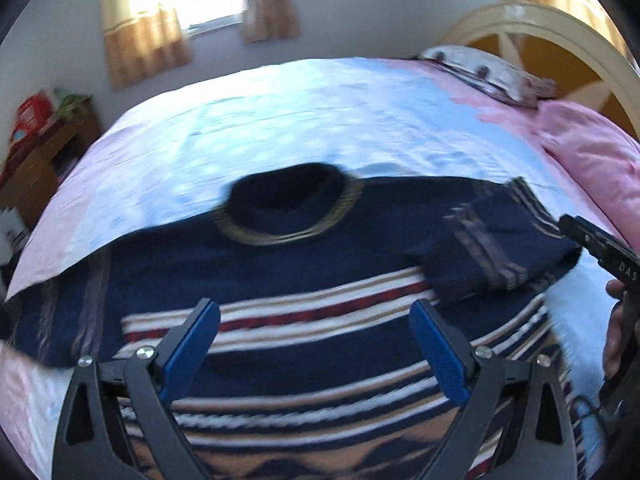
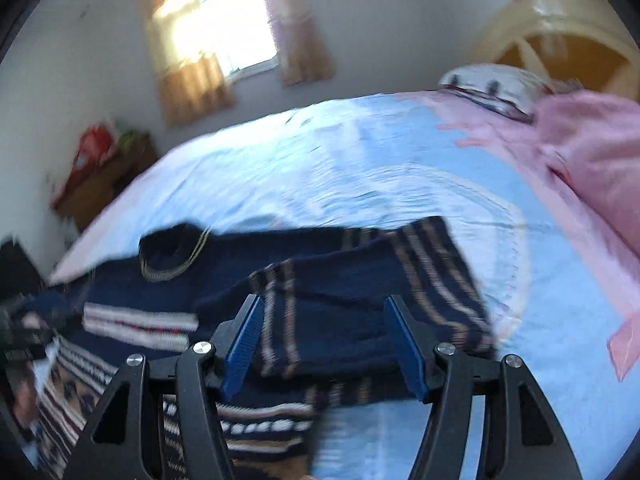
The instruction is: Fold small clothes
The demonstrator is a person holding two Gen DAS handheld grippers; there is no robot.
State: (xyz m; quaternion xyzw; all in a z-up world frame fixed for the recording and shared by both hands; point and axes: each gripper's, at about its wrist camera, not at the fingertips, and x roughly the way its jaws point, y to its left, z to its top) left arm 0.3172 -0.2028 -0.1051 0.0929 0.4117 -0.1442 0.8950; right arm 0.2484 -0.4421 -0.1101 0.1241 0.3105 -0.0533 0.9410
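The left gripper (image 1: 314,320), black with blue pads, stands with its jaws wide apart at the bottom of the left wrist view, and nothing is between the pads; it hangs above the striped chest of the navy knitted sweater (image 1: 280,264) with white, red and tan stripes. The right gripper (image 2: 324,332), of the same black and blue kind, has its jaws apart too, and it holds nothing; behind the gap between its pads lies the folded sleeve (image 2: 352,300) of the sweater, with thin tan stripes near the cuff. In the left wrist view this sleeve lies across the right part of the chest, in the middle right of the frame, and the round collar with a yellowish edge (image 1: 288,208) is in the centre. The sweater lies flat on the pale blue and pink bed sheet (image 1: 280,112). In the upper right are a patterned pillow (image 1: 480,68) and a cream curved headboard (image 1: 560,20); in the upper left is a bright window with tan curtains (image 1: 144,32); and at the left edge stands a wooden cabinet (image 1: 36,160). Both views are somewhat blurred.
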